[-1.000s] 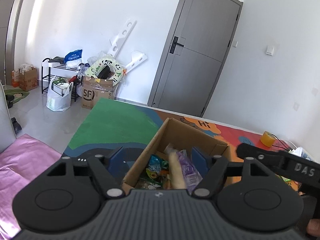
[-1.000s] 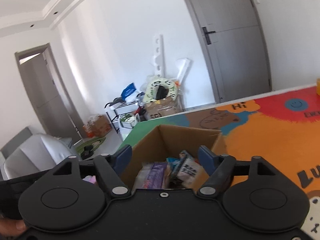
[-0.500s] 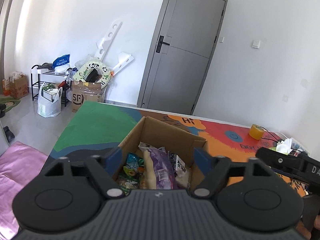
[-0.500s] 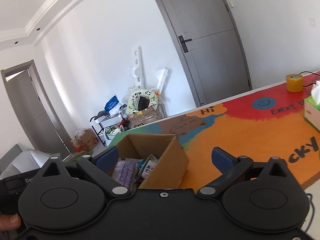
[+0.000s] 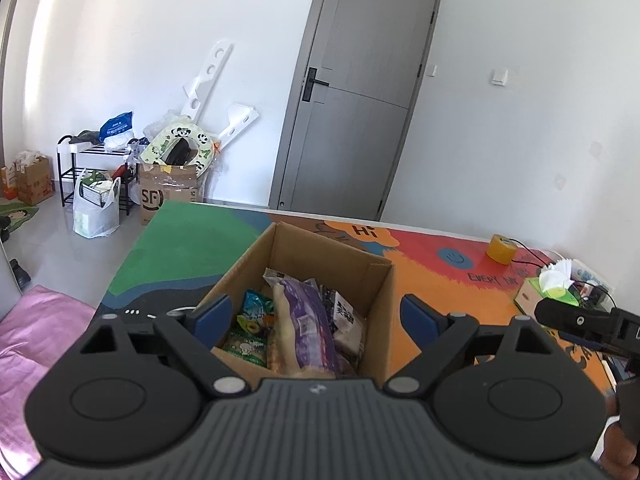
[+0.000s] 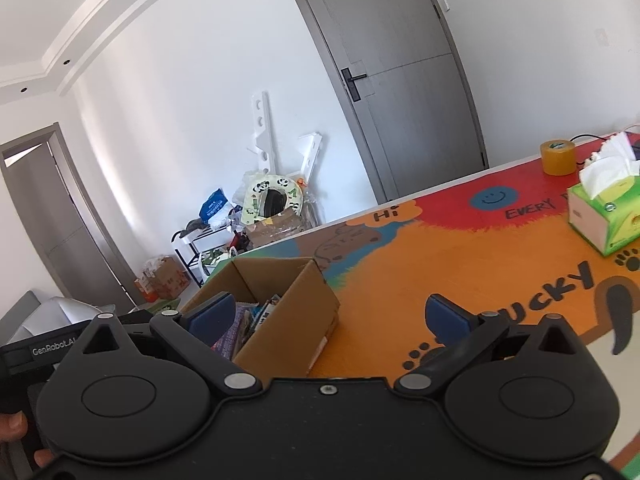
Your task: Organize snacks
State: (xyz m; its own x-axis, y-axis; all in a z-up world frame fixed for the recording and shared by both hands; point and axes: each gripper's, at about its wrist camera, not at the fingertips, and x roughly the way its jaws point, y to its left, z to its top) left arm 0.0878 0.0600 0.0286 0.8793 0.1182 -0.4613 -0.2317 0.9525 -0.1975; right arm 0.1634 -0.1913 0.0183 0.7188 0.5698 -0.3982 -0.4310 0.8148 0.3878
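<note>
An open cardboard box [image 5: 372, 280] stands on the colourful table mat and holds several snack packets, with a purple packet [image 5: 308, 328] on top. My left gripper [image 5: 316, 320] is open and empty, held above the near side of the box. My right gripper [image 6: 336, 316] is open and empty, over the mat to the right of the box [image 6: 296, 320]. The right gripper's body shows at the right edge of the left wrist view [image 5: 580, 320].
A green tissue box [image 6: 604, 212] and a yellow tape roll [image 6: 558, 156] sit on the far right of the mat [image 6: 440, 248]. A grey door [image 5: 360, 100], stacked boxes and a shoe rack [image 5: 96, 168] stand beyond the table.
Both grippers have pulled back and up from the box and opened wider. The right gripper has swung to the right, so the box now lies at its left.
</note>
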